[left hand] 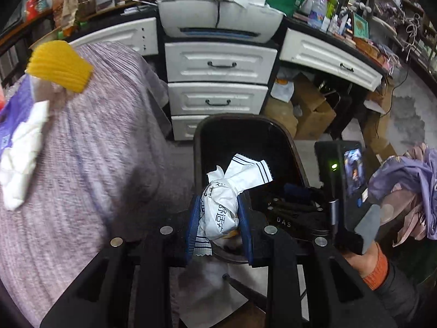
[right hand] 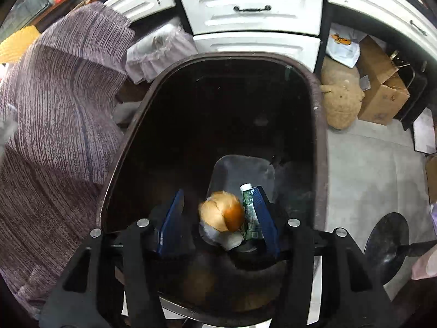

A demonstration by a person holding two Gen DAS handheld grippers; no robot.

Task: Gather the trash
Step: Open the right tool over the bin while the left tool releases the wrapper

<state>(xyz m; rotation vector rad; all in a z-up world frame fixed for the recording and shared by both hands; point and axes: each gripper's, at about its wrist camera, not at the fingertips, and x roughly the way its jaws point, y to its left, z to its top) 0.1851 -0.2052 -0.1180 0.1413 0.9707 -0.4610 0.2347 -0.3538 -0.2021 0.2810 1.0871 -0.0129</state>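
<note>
- The left gripper point(left hand: 218, 216) is clenched on a crumpled white wrapper point(left hand: 222, 205), held over the near rim of the dark bin point(left hand: 202, 136).
- The right gripper point(right hand: 218, 218) hangs spread wide above the bin point(right hand: 131, 136), grasping nothing.
- An orange peel point(right hand: 222, 214) and a bottle point(right hand: 250, 213) lie on the bin's bottom.

Crinkled paper wrapper point(left hand: 222, 191), glossy dark plastic bin point(right hand: 131, 142), ribbed cloth point(left hand: 90, 142).

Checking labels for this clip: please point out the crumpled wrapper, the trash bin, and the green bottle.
crumpled wrapper point(left hand: 218, 207), left wrist view, on its printed white middle between the fingers.
trash bin point(right hand: 318, 114), right wrist view, on its right rim.
green bottle point(right hand: 250, 207), right wrist view, on its label, down in the bin.
</note>
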